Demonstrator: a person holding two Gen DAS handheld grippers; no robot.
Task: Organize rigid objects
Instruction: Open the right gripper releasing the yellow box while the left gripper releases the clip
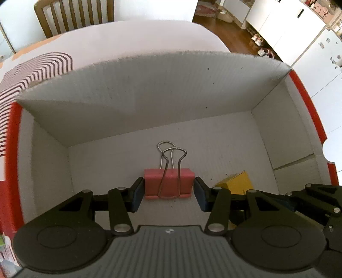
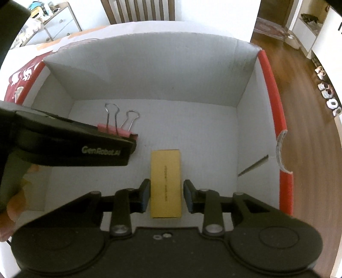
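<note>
Left wrist view: I am looking steeply down into an open cardboard box [image 1: 136,100] with white inner walls and a red outside.
Left gripper [image 1: 168,193]: my fingers [image 1: 136,196] sit on either side of a red binder clip [image 1: 169,184], and the blue pads appear to press on its two ends.
Binder clip: it lies on the box floor, near the middle, with its wire handles [image 1: 171,156] pointing toward the far wall.
Yellow block [image 1: 236,182]: it lies on the box floor to the right of the clip, partly hidden behind my right-hand finger.
Other gripper: a black linkage of the right gripper [image 1: 314,198] comes in at the right edge, over the yellow block.
Surroundings: the box stands on a white counter [image 1: 132,36] with a wooden chair [image 1: 74,15] behind it.

Right wrist view: the same box [image 2: 149,70] seen from the other side, again from above.
Right gripper [image 2: 165,196]: my fingers [image 2: 144,195] straddle a yellow rectangular block [image 2: 165,181]; a thin gap shows on each side, so the pads are not pressing on it.
Yellow block here: it lies flat on the box floor, long side pointing away from me, faint print running along its top.
Left gripper here [image 2: 70,145]: its black body reaches in from the left and covers most of the red binder clip [image 2: 124,131]; the wire handles [image 2: 119,117] stick out behind it.
Hand: part of a hand [image 2: 12,203] shows at the left edge, blurred.
</note>
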